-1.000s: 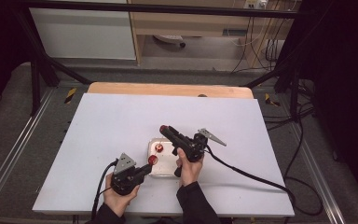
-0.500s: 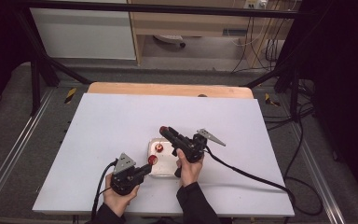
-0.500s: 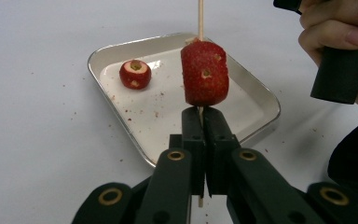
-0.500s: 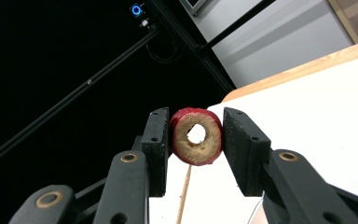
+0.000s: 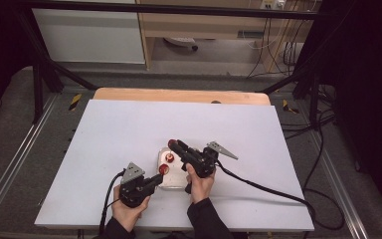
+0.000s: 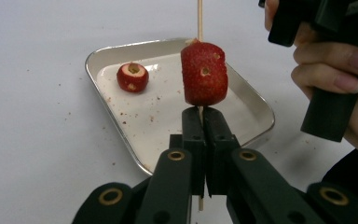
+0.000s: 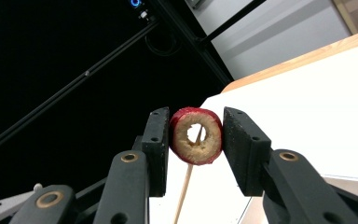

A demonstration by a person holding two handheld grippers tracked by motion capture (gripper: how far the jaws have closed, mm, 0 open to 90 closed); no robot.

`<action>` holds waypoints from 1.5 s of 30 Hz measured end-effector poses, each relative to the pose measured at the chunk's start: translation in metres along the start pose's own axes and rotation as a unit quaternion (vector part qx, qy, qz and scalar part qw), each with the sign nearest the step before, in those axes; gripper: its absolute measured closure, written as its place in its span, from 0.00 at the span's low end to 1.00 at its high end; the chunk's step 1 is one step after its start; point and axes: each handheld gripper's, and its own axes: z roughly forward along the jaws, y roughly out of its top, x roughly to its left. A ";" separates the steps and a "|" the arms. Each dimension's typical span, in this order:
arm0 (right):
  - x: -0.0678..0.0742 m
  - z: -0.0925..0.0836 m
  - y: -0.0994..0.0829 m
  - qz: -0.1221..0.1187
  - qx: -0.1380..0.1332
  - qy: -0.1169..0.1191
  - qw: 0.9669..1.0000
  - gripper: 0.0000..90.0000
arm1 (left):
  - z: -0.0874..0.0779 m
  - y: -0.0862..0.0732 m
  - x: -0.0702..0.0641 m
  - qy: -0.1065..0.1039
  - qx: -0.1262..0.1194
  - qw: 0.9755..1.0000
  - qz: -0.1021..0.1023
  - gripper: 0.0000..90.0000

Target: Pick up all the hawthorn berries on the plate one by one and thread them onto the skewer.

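The left hand-held gripper (image 6: 200,122), jaws pinched shut on an upright wooden skewer (image 6: 199,18) already carrying one strawberry (image 6: 204,73) above the tray (image 6: 256,109), stands just below the right hand-held gripper (image 7: 196,142), which clamps a hollow red fruit slice (image 7: 196,135) whose hole sits on the skewer's tip.

I see my right gripper (image 7: 196,140) in the middle of the frame, with its two black jaws coming up from the bottom. They squeeze a round red fruit piece (image 7: 196,136) from both sides. It has a pale inside and a hole in the middle. A thin wooden stick (image 7: 185,186) pokes into the hole and runs down to the bottom edge. A white table (image 7: 317,112) is on the right, and the upper left is dark.
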 end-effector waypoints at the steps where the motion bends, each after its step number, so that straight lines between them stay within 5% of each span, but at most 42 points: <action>1: 0.001 -0.001 0.000 0.001 0.002 0.000 1.000 0.70 | 0.000 0.000 0.000 0.002 0.000 1.000 0.002 0.98; 13: 0.002 -0.003 0.004 0.024 0.030 0.001 0.999 0.71 | 0.004 0.000 -0.001 0.004 -0.003 1.000 0.025 0.98; 17: 0.000 -0.005 0.006 0.050 0.032 0.005 0.998 0.71 | 0.000 -0.001 0.001 0.012 -0.022 0.999 0.029 0.99; 28: -0.003 -0.005 0.006 0.089 0.043 0.011 0.995 0.71 | 0.004 -0.002 0.000 0.016 -0.012 0.999 0.042 0.99; 36: -0.001 -0.007 0.009 0.052 0.049 0.010 0.997 0.72 | 0.003 0.000 -0.001 0.007 -0.009 0.999 0.041 0.99; 45: 0.001 -0.009 0.012 0.036 0.058 0.003 0.998 0.72 | 0.006 0.002 0.000 -0.002 -0.001 0.999 0.047 0.99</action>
